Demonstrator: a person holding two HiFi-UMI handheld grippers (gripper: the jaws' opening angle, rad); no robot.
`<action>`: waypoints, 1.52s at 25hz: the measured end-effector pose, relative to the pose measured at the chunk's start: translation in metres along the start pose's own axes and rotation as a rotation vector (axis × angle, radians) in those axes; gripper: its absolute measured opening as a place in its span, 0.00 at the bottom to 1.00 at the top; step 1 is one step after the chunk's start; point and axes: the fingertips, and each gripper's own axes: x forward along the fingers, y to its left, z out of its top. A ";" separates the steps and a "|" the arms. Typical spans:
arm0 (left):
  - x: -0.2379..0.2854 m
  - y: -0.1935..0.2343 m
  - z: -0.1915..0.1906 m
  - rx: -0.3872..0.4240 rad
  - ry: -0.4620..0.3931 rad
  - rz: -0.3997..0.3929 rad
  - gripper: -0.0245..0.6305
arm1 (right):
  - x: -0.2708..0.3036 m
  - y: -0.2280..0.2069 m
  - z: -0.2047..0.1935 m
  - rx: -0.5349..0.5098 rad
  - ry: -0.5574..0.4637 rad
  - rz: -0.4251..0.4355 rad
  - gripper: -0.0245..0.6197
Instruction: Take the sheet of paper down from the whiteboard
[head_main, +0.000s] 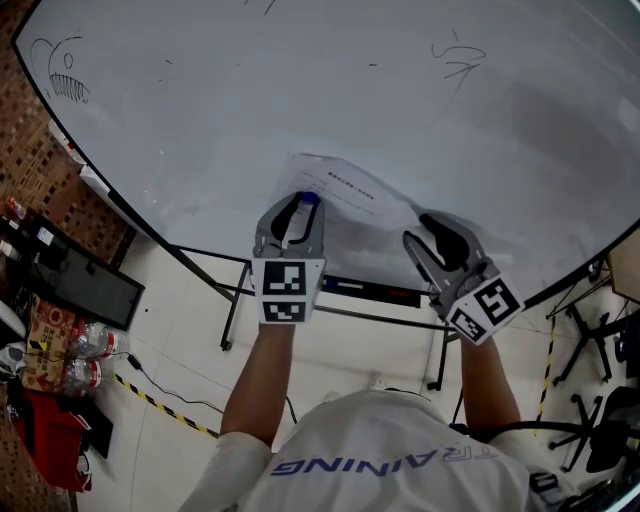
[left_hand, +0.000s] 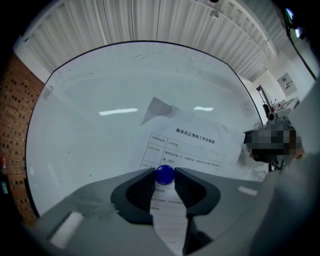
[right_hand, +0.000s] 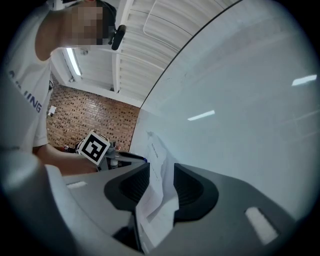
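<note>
A printed sheet of paper hangs on the whiteboard, its upper left corner curled away from the board. A round blue magnet sits on the sheet's left part. My left gripper points at the board and is shut on the blue magnet, both tips touching its sides, with the paper behind it. My right gripper is at the sheet's right edge. In the right gripper view the paper's edge runs loosely between the jaws of that gripper, which stand apart and do not press on it.
The whiteboard's stand and its tray with markers lie just below the grippers. A black case, bottles and striped floor tape are at the left. Office chairs stand at the right. Pen doodles mark the board.
</note>
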 end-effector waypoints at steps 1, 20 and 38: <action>0.000 0.000 0.000 0.000 0.000 -0.001 0.24 | 0.001 0.001 0.002 -0.002 -0.007 0.001 0.26; -0.004 -0.007 -0.003 -0.036 0.001 -0.043 0.24 | -0.005 -0.009 0.002 0.039 0.008 -0.046 0.05; -0.099 -0.016 -0.080 -0.205 0.124 -0.021 0.24 | -0.066 -0.014 -0.035 0.140 0.081 -0.109 0.05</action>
